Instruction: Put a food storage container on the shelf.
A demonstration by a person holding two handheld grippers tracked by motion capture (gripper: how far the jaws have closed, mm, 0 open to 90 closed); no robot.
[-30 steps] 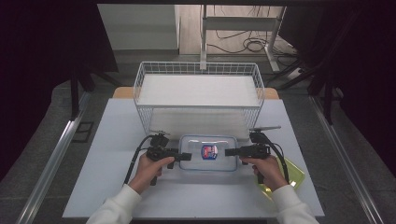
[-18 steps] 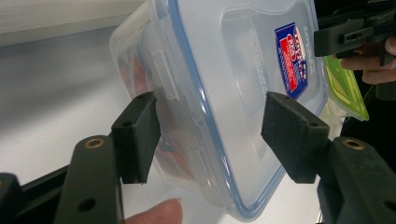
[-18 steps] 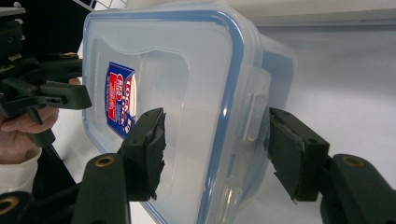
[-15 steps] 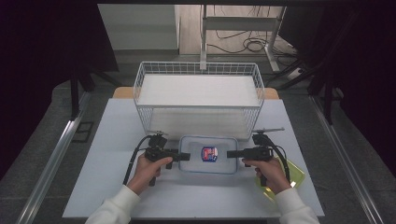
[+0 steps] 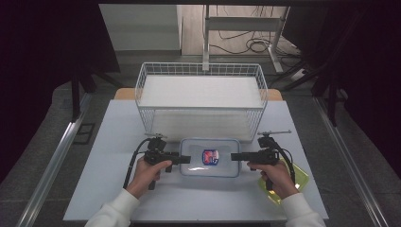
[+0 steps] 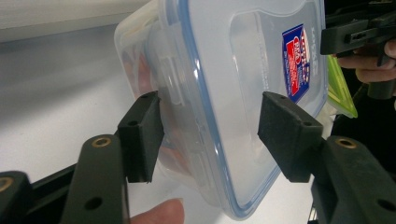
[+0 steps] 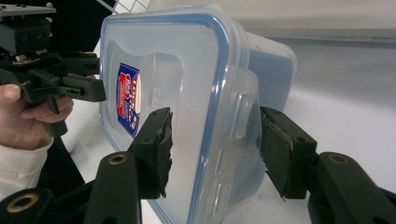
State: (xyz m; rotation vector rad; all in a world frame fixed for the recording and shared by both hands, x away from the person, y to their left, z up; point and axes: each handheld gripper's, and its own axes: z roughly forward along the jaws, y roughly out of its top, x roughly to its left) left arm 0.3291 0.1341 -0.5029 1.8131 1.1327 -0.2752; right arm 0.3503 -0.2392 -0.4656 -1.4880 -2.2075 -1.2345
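A clear plastic box [image 5: 208, 163] with a blue-sealed lid and a red and blue sticker lies flat on the white table [image 5: 118, 189]. My left gripper [image 5: 185, 160] reaches in level from the left and my right gripper [image 5: 235, 156] from the right. In the left gripper view the box [image 6: 233, 93] has its end latch between the jaws of my left gripper [image 6: 210, 135]. In the right gripper view the other end of the box [image 7: 187, 93] sits between the jaws of my right gripper [image 7: 215, 149]. Both pairs of jaws have just been closing. The pads stand close to the lid and the underside, and I see no firm press.
A white wire basket [image 5: 203, 109] stands just behind the box. A yellow-green tray [image 5: 298, 177] lies under the right hand near the table's right edge. Bare tabletop lies to the left and along the front edge.
The hands and the box stay about where they were. Each gripper keeps its end of the box between its jaws.
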